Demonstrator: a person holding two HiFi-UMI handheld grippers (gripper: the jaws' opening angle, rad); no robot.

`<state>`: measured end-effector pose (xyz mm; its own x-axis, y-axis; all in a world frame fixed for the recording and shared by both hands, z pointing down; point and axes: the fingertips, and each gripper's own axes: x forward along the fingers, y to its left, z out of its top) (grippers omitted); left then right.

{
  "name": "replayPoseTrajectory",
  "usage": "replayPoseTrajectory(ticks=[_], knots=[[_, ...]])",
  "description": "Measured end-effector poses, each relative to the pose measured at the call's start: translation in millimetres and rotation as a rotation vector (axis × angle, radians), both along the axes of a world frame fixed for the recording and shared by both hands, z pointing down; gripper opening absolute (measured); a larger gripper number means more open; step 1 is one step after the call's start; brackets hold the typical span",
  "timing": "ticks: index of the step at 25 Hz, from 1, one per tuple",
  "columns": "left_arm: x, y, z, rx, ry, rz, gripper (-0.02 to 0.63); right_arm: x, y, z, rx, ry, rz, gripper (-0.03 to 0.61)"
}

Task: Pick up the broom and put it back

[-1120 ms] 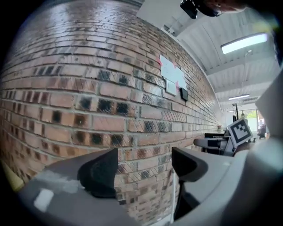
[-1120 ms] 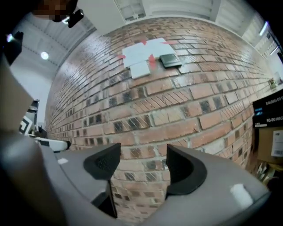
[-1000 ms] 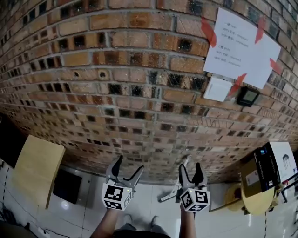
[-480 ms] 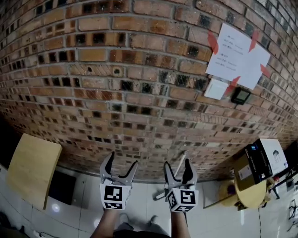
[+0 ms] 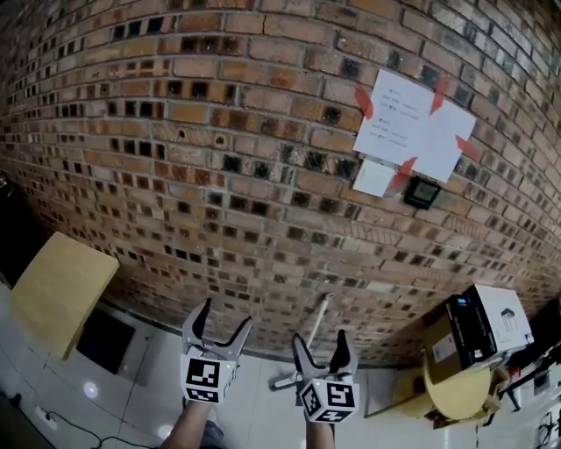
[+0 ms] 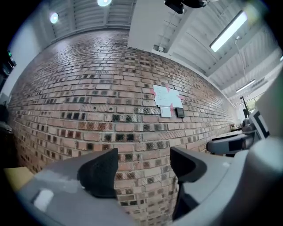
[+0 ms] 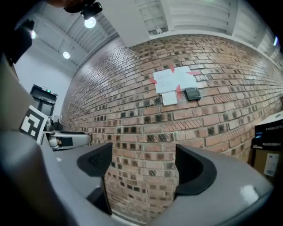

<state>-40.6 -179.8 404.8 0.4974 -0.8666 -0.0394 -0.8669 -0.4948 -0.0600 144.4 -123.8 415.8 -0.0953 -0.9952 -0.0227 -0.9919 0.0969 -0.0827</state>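
Nearest you, the left gripper (image 5: pixel 223 316) and the right gripper (image 5: pixel 320 342) are side by side, held level, both aimed at the brick wall (image 5: pixel 219 175). Each gripper view shows its two dark pads apart, with only bricks in the gap. The left tongs have just been drawing in a little and the right tongs have just been opening; neither holds anything.

The head view alone shows you the broom (image 5: pixel 317 323). Its pale handle leans on the foot of the wall just beyond the grippers, in line with the gap between them, and its head sits on the floor to the left. Neither gripper view shows it. What those views add is the ceiling: a round lamp (image 6: pixel 104 2) and a long strip light (image 6: pixel 230 28) on the left one, and another lamp (image 7: pixel 89 22) on the right one.

Under you is a glossy white tiled floor (image 5: pixel 263 403). To the left stand a tan wooden board (image 5: pixel 61 289) and a dark panel (image 5: pixel 105 338), well apart from the broom. To the right a cardboard box (image 5: pixel 478 329) rests on a round yellow table (image 5: pixel 456 395). Nothing lies between the grippers and the broom.

Farther up the wall, at the right, white papers (image 5: pixel 412 131) are fixed with red tape, with a small black device (image 5: pixel 422 191) just below them.
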Motion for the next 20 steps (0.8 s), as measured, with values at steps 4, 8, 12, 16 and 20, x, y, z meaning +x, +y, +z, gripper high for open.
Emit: replayPoseTrajectory(ticks=[4,8,12,16,20], knots=[[27,61,19,-0.043,0.042,-0.043,0.373,35,55,19,-0.017,0.01,-0.031,0.446],[38,111,29,-0.071,0.019,-0.089,0.373,58,96,25,-0.031,-0.002,-0.052,0.446],[43,146,-19,-0.017,0.033,-0.053,0.373,53,125,-24,0.015,0.116,-0.029,0.442],[45,166,-46,0.019,0.037,0.015,0.376,36,143,-52,0.066,0.073,0.001,0.434],[29,183,-54,0.055,-0.017,0.004,0.376,26,157,-59,0.064,0.034,0.065,0.433]])
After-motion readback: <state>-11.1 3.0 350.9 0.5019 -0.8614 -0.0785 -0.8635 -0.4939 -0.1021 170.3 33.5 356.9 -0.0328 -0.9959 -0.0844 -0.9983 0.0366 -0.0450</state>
